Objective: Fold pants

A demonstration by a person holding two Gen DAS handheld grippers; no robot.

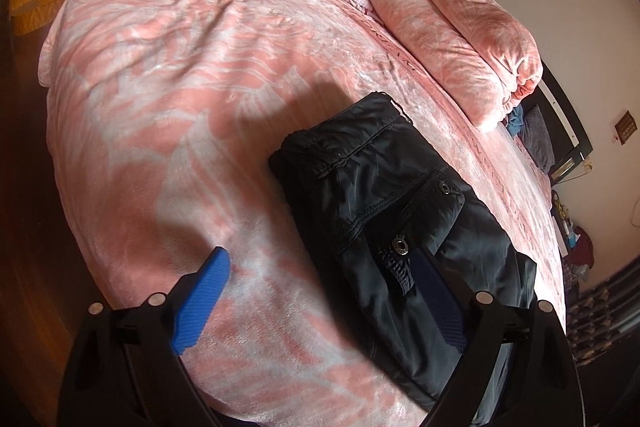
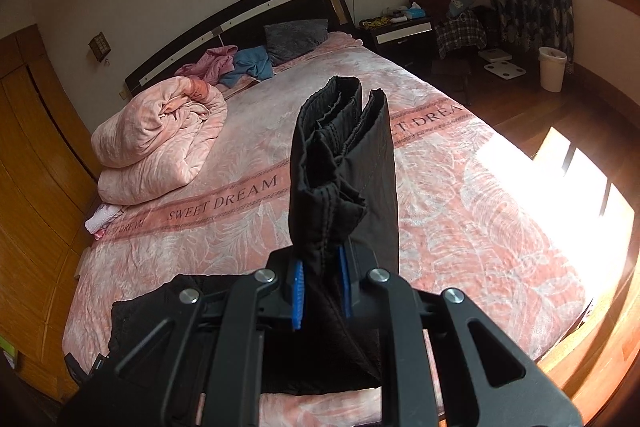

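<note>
Black pants lie folded on the pink bedspread, their snap-button pockets facing up. My left gripper hovers open over their near edge. Its left pad is above the bedspread and its right pad above the cloth, with nothing pinched. In the right wrist view my right gripper is shut on a bunched end of the black pants. That end rises as a thick fold in front of the camera. More black cloth lies on the bed at the lower left.
A rolled pink quilt lies near the dark headboard, beside crumpled pink and blue clothes and a grey pillow. A wooden wardrobe stands to the left. A nightstand, white bin and window are to the right.
</note>
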